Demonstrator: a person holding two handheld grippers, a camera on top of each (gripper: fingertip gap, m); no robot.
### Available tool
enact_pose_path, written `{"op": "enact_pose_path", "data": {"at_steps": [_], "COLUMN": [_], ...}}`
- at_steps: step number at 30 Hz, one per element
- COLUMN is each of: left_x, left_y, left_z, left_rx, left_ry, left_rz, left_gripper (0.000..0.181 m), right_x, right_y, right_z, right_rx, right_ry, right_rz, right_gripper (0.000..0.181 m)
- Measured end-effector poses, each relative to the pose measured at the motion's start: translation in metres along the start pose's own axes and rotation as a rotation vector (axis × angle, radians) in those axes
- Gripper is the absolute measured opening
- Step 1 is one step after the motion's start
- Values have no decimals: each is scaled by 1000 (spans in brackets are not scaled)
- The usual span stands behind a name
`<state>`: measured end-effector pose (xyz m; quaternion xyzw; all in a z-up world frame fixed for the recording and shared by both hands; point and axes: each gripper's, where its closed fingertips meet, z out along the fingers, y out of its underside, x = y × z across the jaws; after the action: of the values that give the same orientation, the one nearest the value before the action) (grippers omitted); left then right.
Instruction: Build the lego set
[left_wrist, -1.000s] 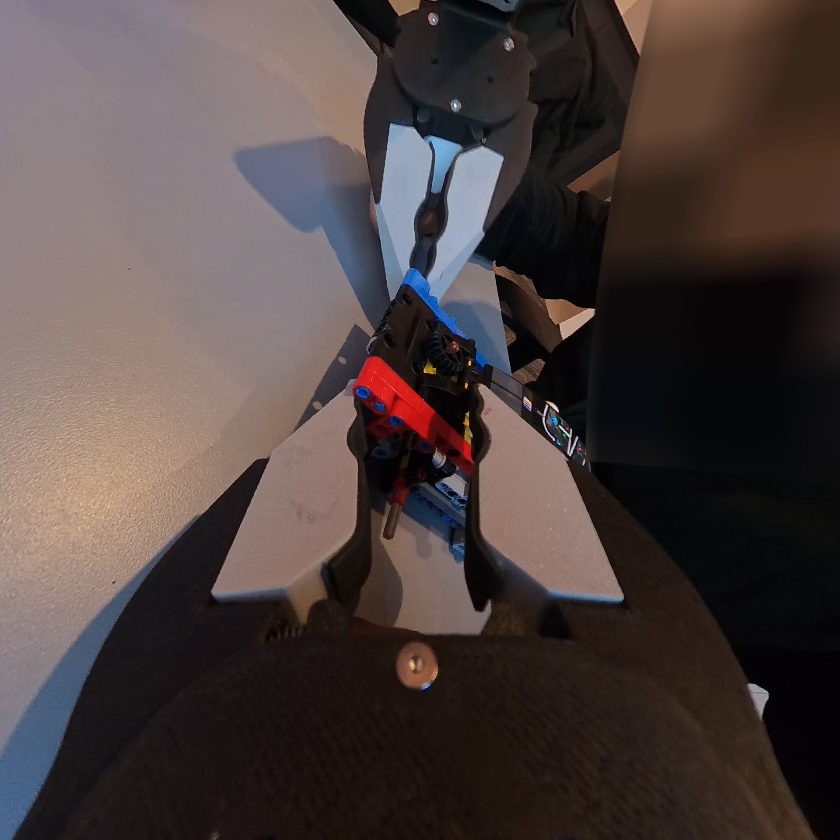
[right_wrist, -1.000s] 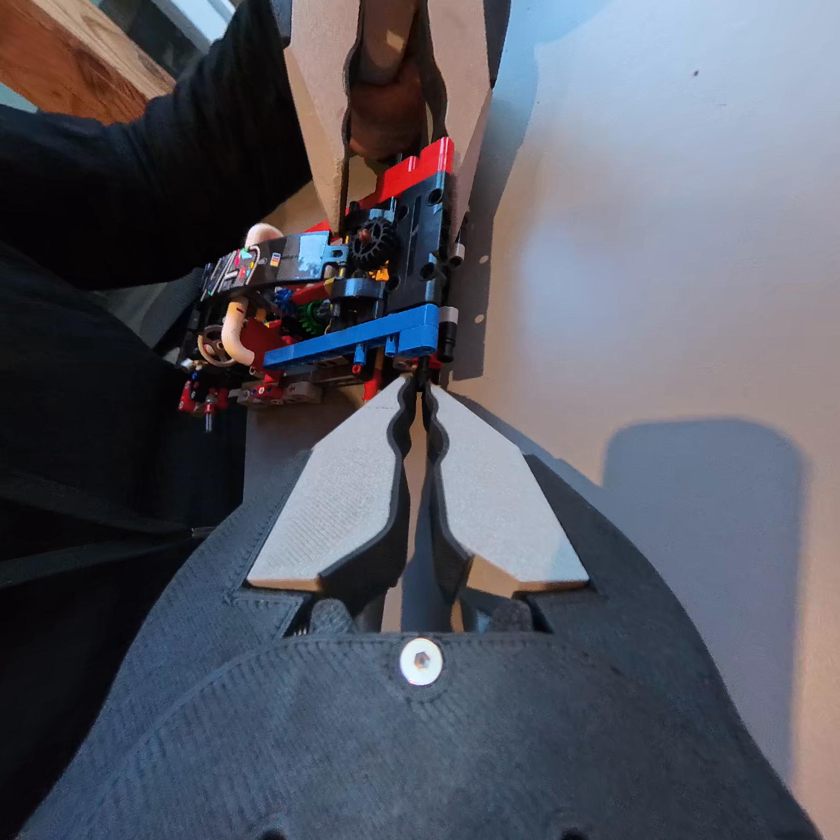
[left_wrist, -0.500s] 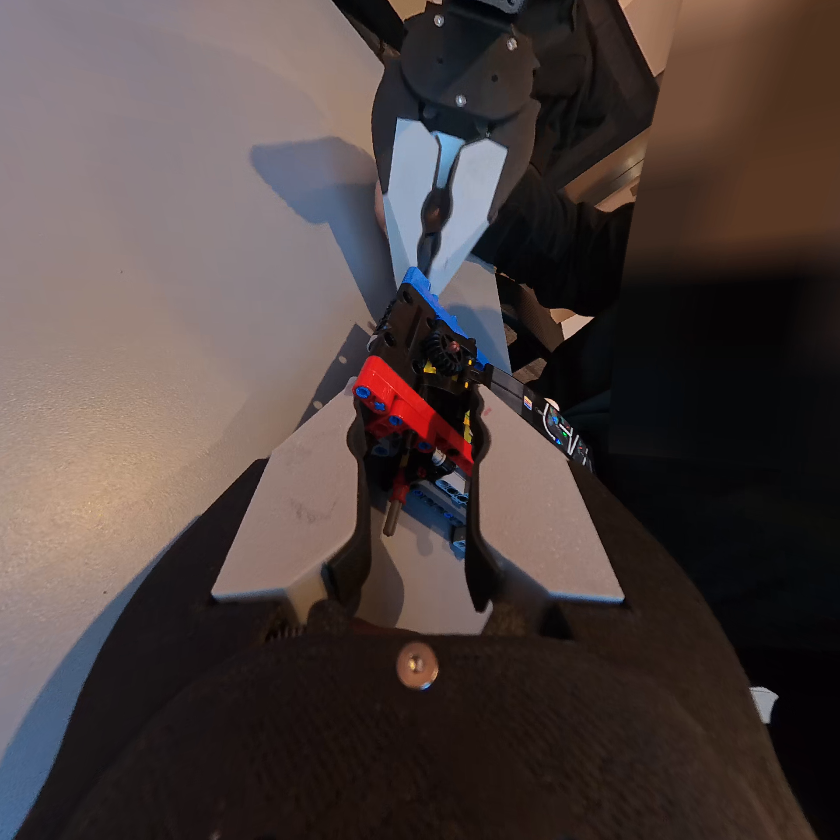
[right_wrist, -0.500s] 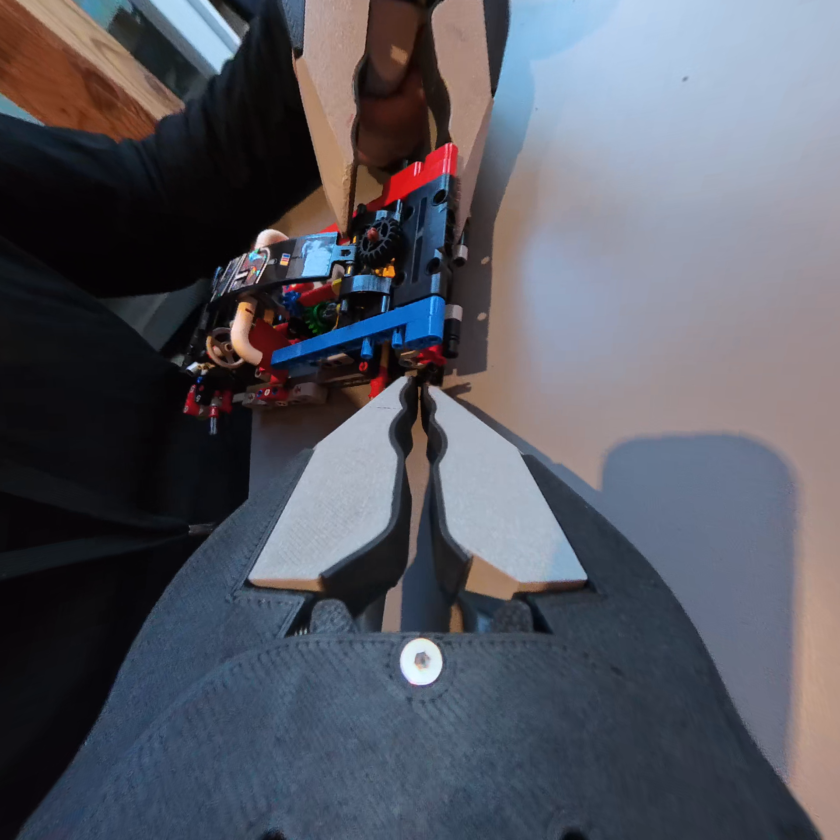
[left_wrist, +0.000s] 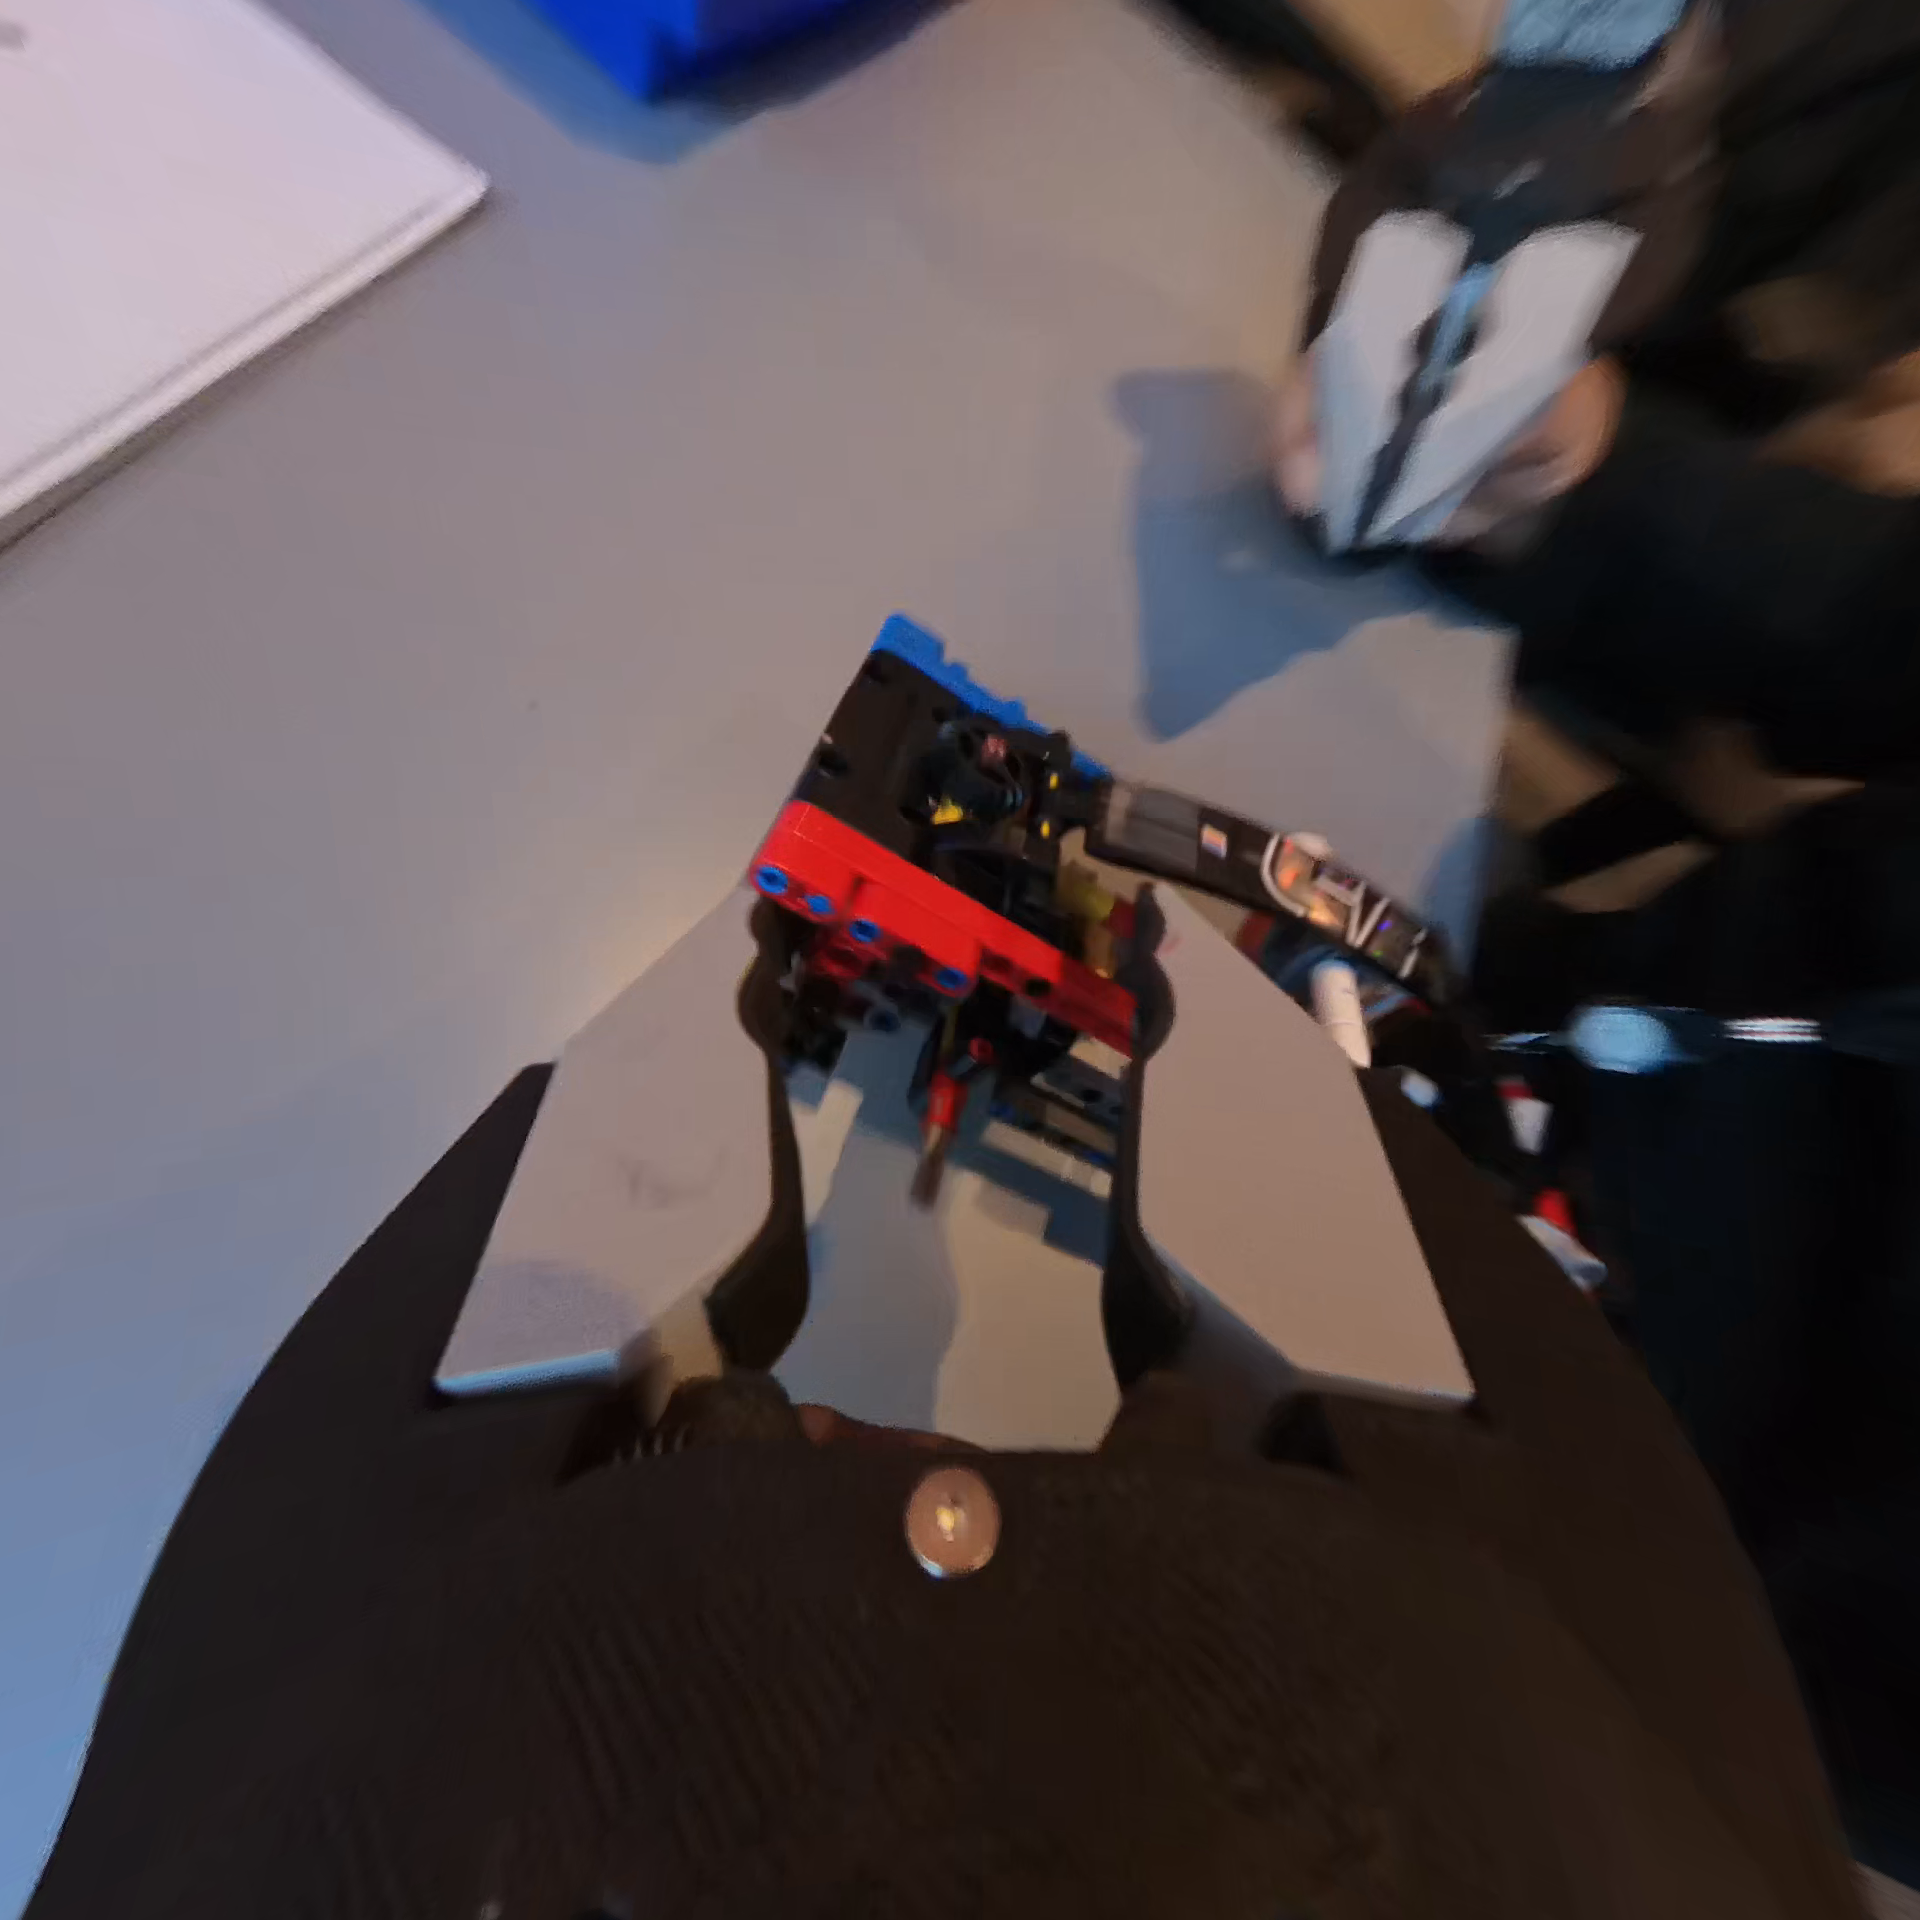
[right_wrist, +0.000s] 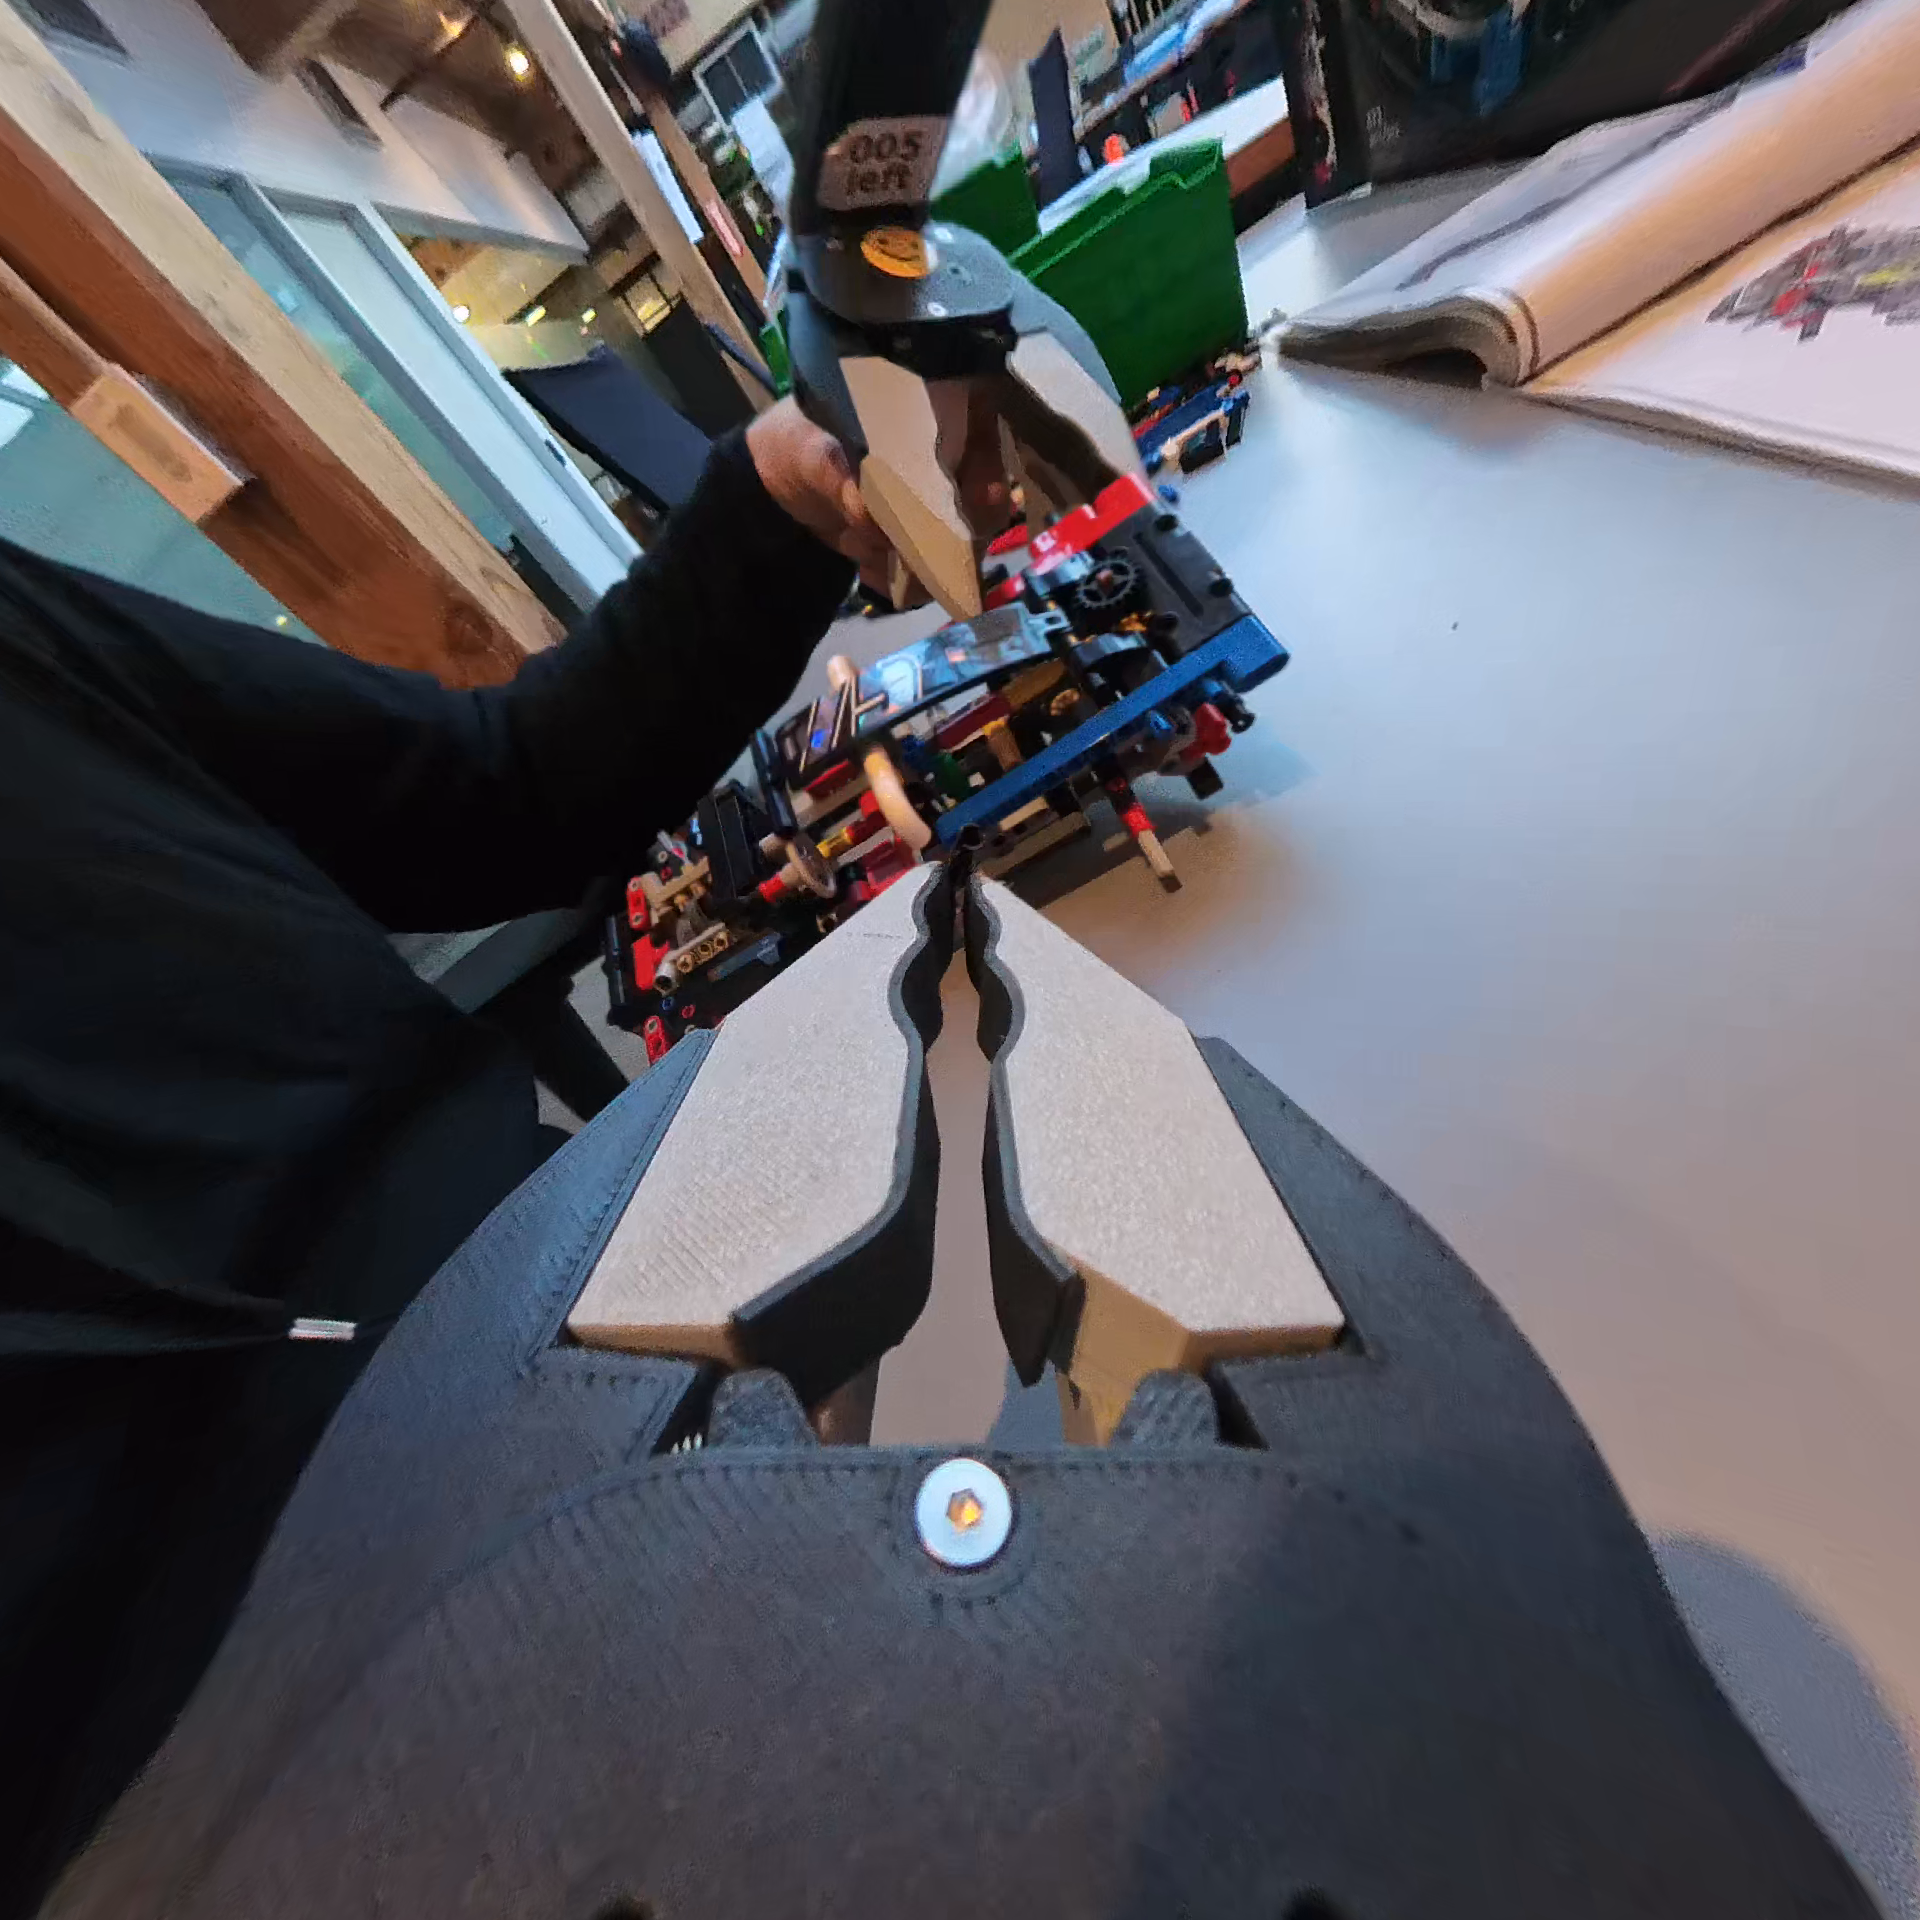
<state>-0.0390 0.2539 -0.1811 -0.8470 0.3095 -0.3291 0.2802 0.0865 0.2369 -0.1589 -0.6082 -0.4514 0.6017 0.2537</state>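
While the smooth grey table (right_wrist: 1558, 831) carries everything, an open white instruction booklet (right_wrist: 1662, 312) lies at its far right. Near the table's left edge rests the red, blue and black lego vehicle frame (right_wrist: 1039, 717), its far end gripped by the left gripper (left_wrist: 951, 935). The right gripper (right_wrist: 961, 883), just beside the frame, pinches a thin black pin (right_wrist: 966, 847).

Black ribbed gripper body (right_wrist: 966, 1662), silver screw (right_wrist: 964, 1512), black sleeve (right_wrist: 582, 707).
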Motion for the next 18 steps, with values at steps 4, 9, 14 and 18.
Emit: {"op": "enact_pose_path", "data": {"at_steps": [4, 9, 14, 18], "left_x": [-9, -15, -21, -22], "left_y": [16, 14, 10, 30], "left_z": [18, 17, -10, -41], "left_rx": [-13, 67, 138, 137], "left_ry": [70, 147, 150, 18], "left_rz": [-103, -176, -238, -267], "left_gripper": [55, 64, 65, 66], "right_x": [6, 7, 10, 16], "right_y": [1, 4, 8, 12], "right_z": [3, 3, 4, 4], "right_rx": [-16, -29, -57, -101], "right_ry": [28, 55, 54, 91], "right_rz": [10, 6, 49, 11], "right_gripper": [0, 0, 0, 0]}}
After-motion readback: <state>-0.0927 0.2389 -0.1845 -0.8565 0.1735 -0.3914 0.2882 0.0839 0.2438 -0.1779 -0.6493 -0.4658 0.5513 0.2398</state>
